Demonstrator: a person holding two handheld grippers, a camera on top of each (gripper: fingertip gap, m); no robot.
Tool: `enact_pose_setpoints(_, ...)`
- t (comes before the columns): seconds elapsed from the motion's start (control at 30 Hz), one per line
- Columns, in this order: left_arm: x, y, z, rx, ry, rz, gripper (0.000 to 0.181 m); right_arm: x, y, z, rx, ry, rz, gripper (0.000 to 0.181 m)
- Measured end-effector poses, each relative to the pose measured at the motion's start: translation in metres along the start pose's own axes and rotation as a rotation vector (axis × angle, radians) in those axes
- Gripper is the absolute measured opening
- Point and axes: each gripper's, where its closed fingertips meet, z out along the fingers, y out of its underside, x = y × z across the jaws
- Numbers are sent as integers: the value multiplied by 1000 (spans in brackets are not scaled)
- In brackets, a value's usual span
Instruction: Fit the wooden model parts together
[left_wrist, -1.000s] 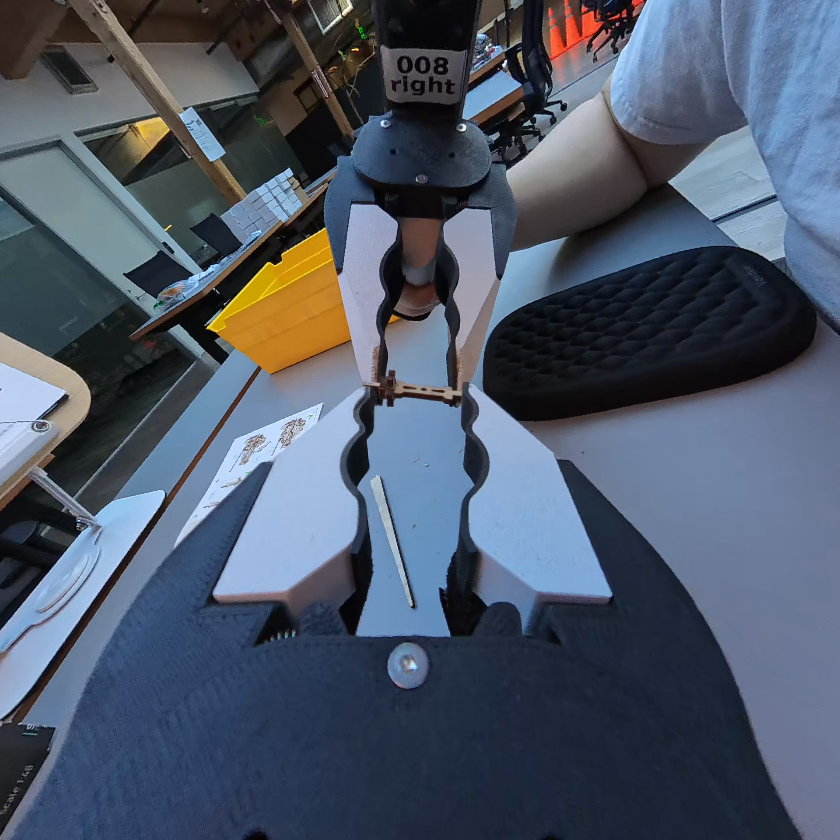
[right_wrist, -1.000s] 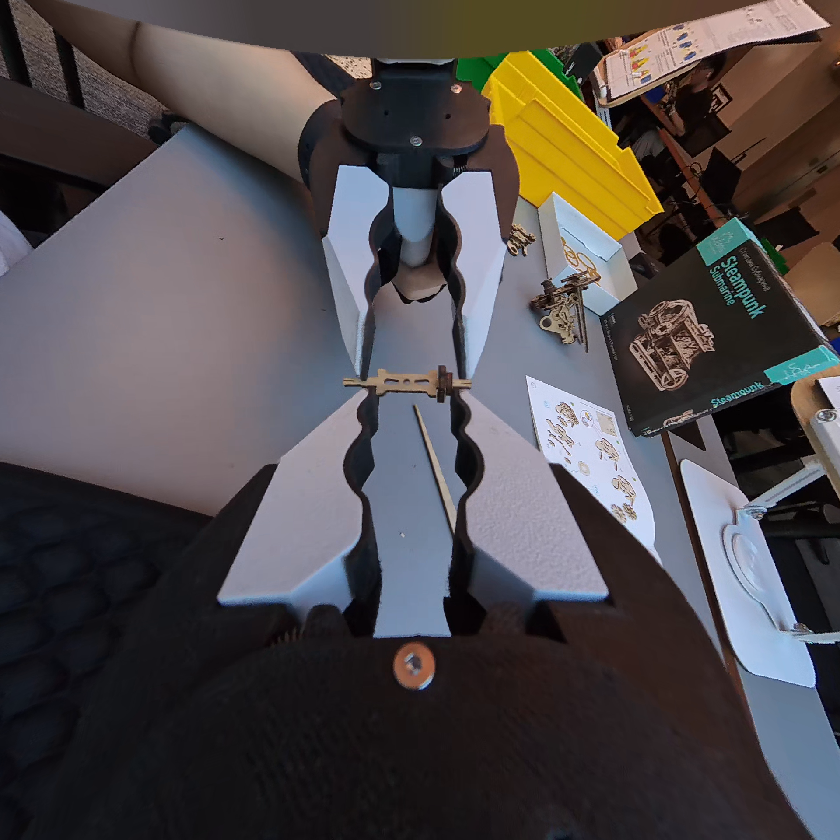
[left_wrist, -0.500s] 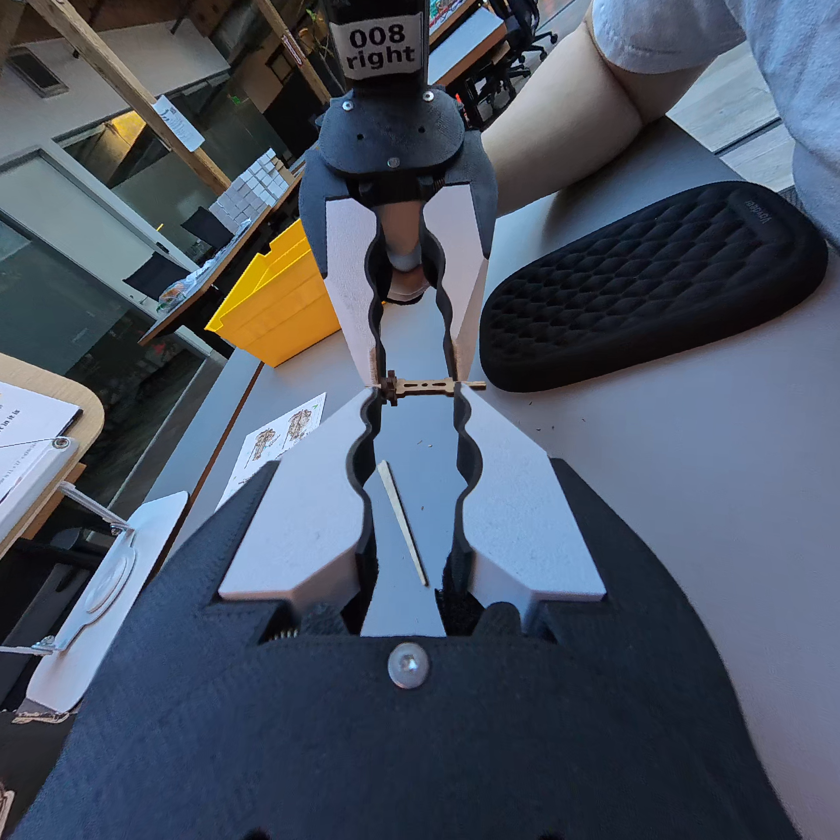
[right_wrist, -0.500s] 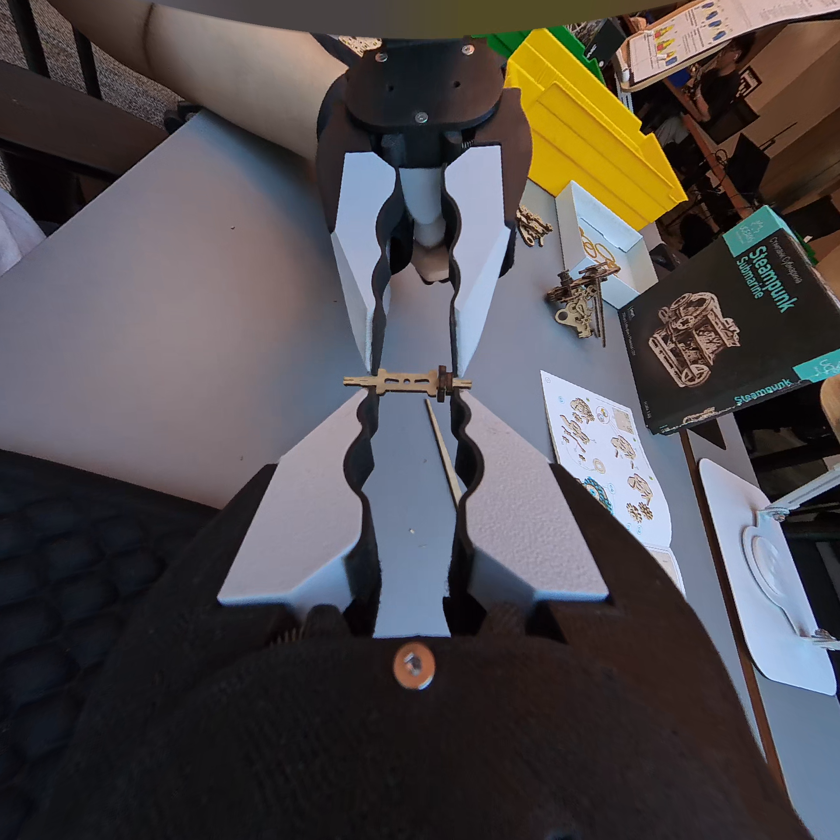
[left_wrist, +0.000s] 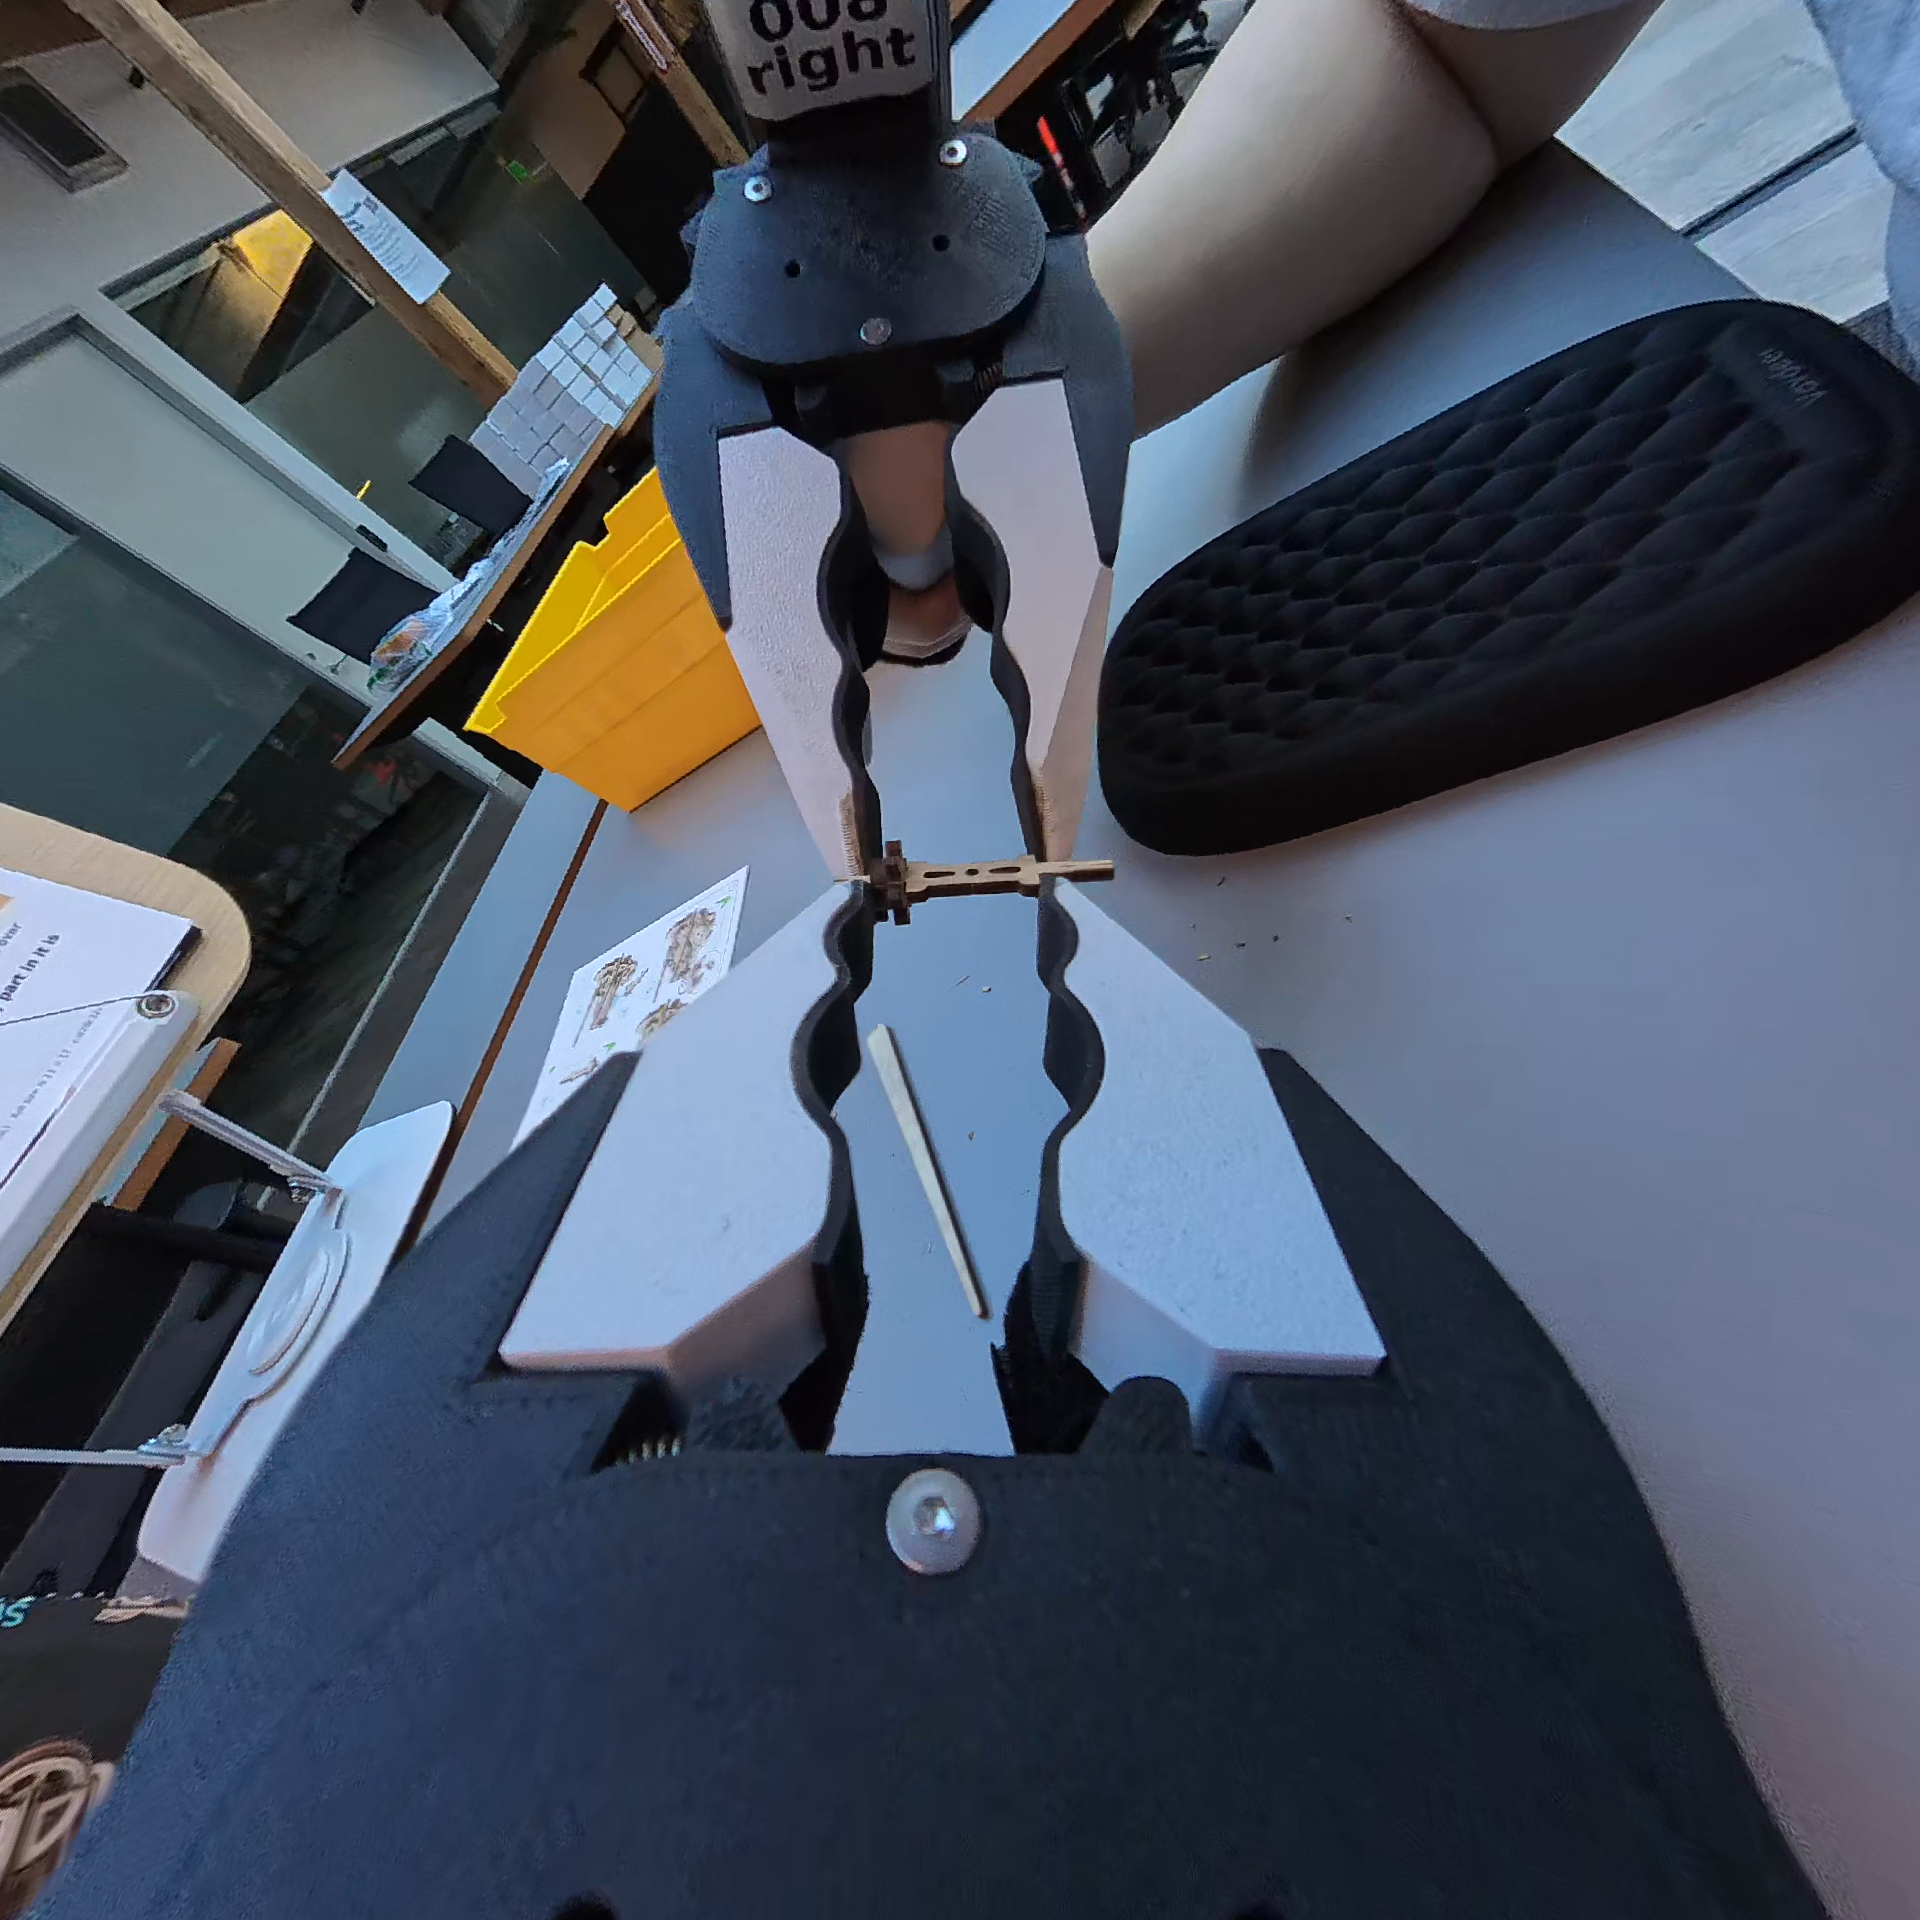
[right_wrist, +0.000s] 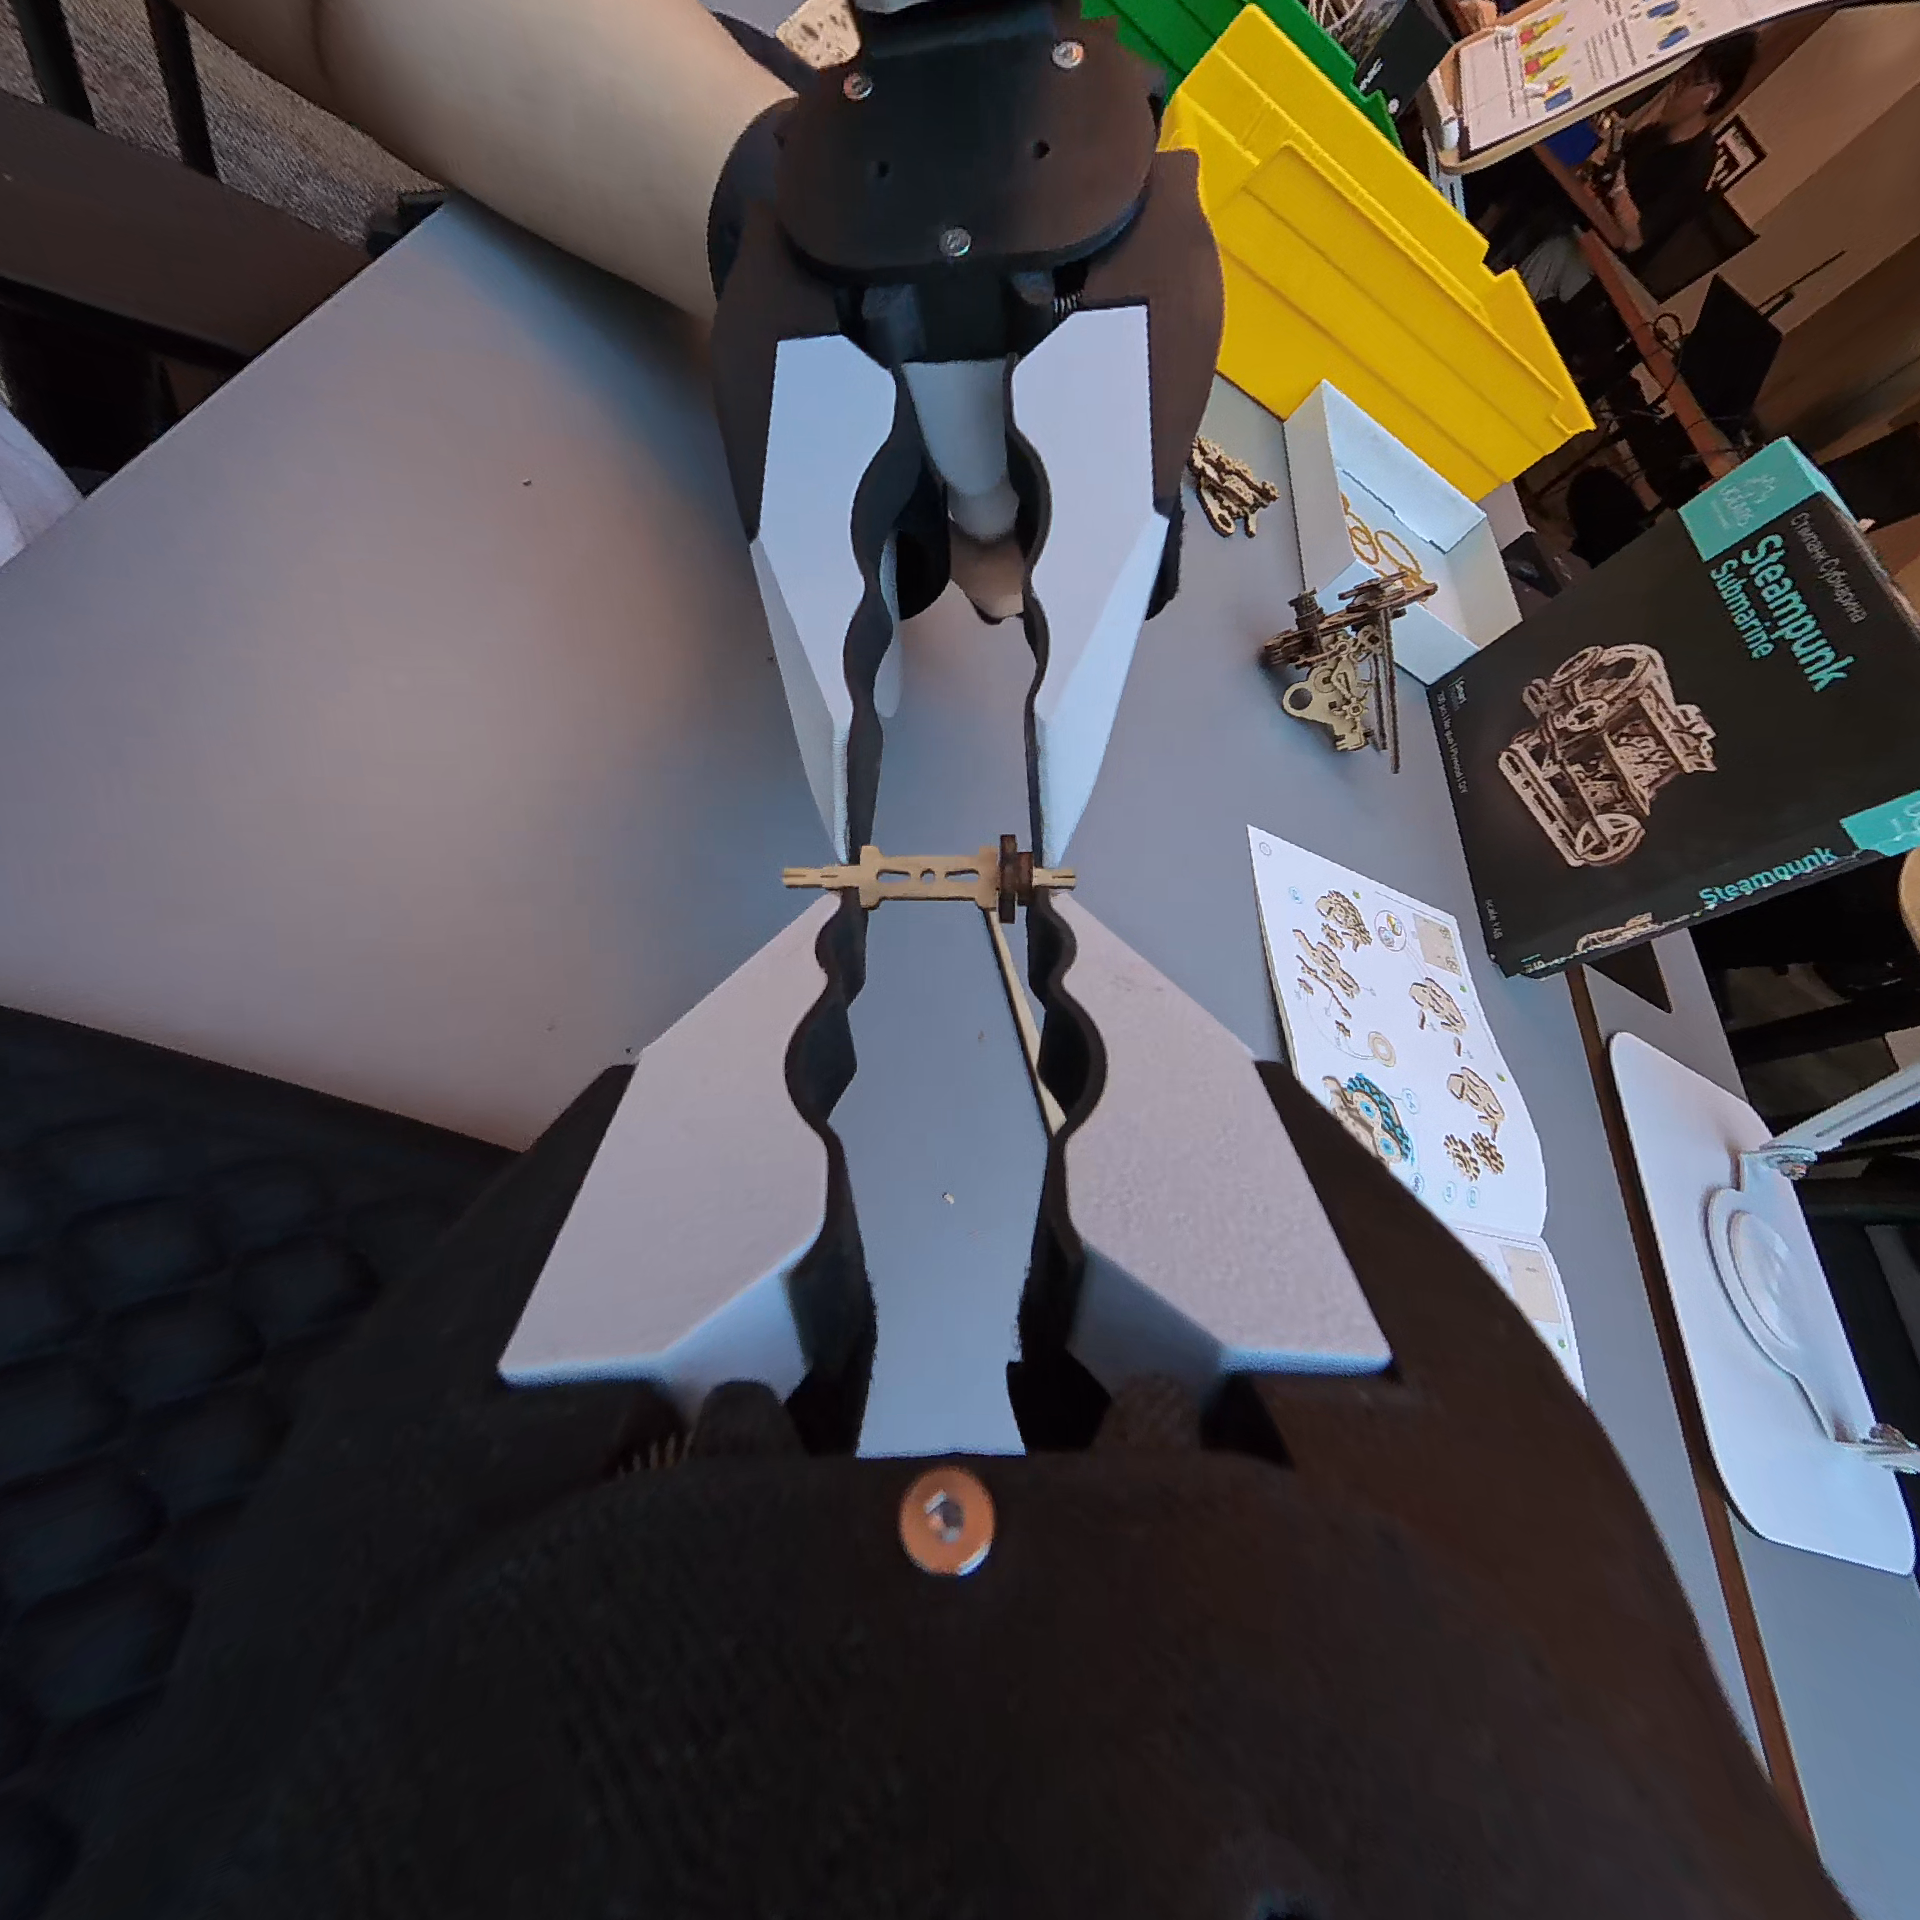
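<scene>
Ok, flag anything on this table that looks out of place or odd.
A loose thin wooden stick lies alone on the grey table under the grippers, with small wood crumbs scattered nearby. The slotted wooden axle spans level between both grippers; nothing looks broken.

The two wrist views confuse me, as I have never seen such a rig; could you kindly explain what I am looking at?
A person holds a two-finger tool in each hand, and a camera on each tool looks along its fingers. One picture looks from the left gripper, the other from the right gripper, so each sees the other opposite. Their tips meet at a slotted wooden axle carrying a small disc; I cannot tell which one grips it. On the grey table lie a thin wooden stick, a black pad, an instruction sheet, the kit box, a part-built model and yellow bins.
</scene>
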Motion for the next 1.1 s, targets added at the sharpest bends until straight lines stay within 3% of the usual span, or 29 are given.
enact_pose_setpoints(0.2,3,5,6,-38,-11,40,29,-3,8,0,-41,-15,-14,29)
enact_pose_setpoints(0.57,2,6,7,-37,4,-29,29,-1,10,0,-33,-36,45,29)
enact_pose_setpoints(0.77,0,16,10,-73,14,-154,29,1,18,3,-58,-59,120,30)
enact_pose_setpoints(1.1,6,22,13,-95,56,-139,30,-5,24,7,-74,-89,131,30)
